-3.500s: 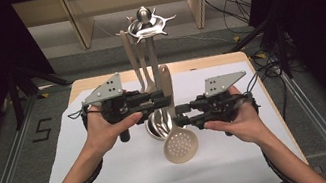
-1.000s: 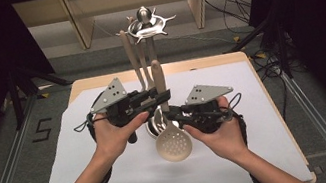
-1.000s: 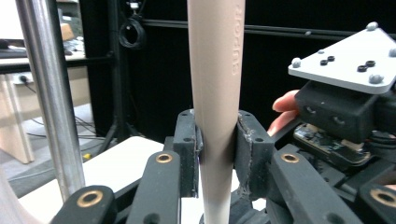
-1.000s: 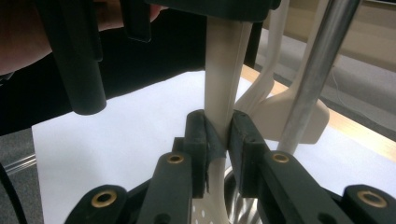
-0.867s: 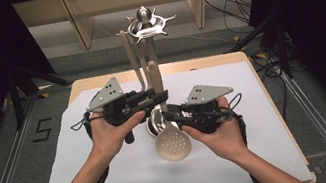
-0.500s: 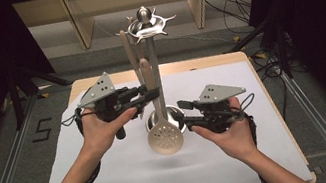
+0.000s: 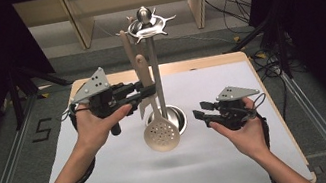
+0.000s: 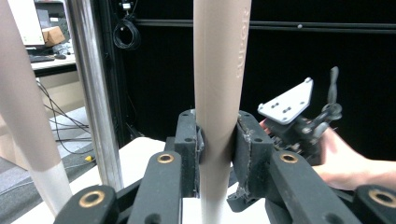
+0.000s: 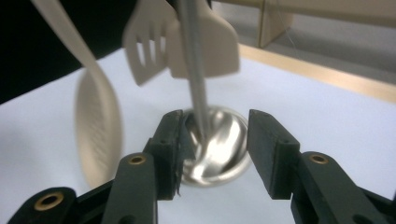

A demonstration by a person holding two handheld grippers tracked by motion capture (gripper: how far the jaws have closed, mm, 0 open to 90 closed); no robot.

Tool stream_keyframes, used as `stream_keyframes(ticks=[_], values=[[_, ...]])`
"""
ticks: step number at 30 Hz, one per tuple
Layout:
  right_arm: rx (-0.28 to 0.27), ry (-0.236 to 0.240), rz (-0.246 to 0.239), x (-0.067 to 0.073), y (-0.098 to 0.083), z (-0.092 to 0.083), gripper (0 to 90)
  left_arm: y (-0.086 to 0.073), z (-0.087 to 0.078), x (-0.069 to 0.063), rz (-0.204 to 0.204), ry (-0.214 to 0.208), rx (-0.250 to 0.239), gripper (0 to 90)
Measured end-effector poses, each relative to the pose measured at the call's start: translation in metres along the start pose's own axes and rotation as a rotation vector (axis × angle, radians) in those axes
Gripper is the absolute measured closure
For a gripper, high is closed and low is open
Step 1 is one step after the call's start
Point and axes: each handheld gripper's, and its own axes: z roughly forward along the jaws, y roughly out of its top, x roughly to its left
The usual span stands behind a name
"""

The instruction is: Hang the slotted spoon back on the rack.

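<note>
Skimmer [image 7: 161, 133] hangs upright, perforated head down; left gripper [image 7: 149, 91] clamps its handle [image 8: 219, 93], right gripper [image 7: 199, 115] just opened, empty.

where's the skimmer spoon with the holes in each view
High view: skimmer spoon centre, bowl hanging before the stand's base.
Left gripper view: its beige handle upright at centre, clamped between the jaws.
Right gripper view: bowl blurred, at left.
Shared landmark: the steel stand pole.

My left gripper [image 7: 147, 91] is raised, level, its jaws clamped tight. My right gripper [image 7: 197, 114] sits lower and well apart; its jaws have just been opening and stand spread, nothing between them.
</note>
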Motion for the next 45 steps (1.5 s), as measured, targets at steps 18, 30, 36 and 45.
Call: stream_keyframes(ticks=[18,30,36,45], values=[[0.014,-0.099,0.060,-0.042,-0.017,-0.007,56.1,0.011,0.000,0.002,0.013,-0.018,0.014,72.4],[0.019,-0.124,0.124,-0.052,-0.022,-0.017,56.1,0.013,0.003,0.005,0.011,-0.031,0.018,72.4],[0.011,-0.138,0.096,-0.053,-0.021,-0.017,56.1,0.017,0.002,0.005,0.016,-0.039,0.020,72.4],[0.037,-0.152,0.120,-0.052,-0.021,-0.018,56.1,0.020,0.001,0.010,0.011,-0.032,0.036,72.4]])
